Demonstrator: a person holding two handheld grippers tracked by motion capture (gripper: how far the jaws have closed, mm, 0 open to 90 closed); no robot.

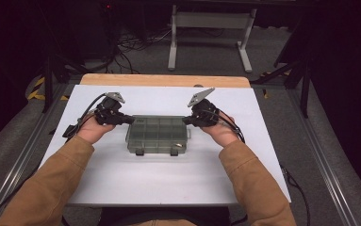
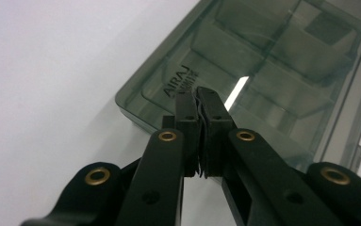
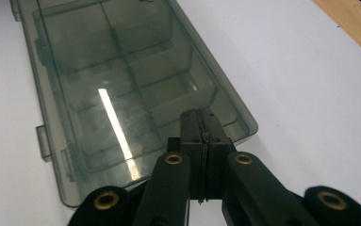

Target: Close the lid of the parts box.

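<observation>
Claws pinched closed: left claw (image 2: 201,101) and right claw (image 3: 201,123) press opposite ends of the organizer box (image 1: 158,135); equal pressure should steady it on the worktop (image 1: 168,181).

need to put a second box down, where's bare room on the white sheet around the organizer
The widest free patch is the white sheet between the organizer box and the near edge, between the sleeves. A narrower strip runs behind the box, toward the wooden edge. It is crowded at the box's ends, where the left hand-held gripper and right hand-held gripper sit.
</observation>
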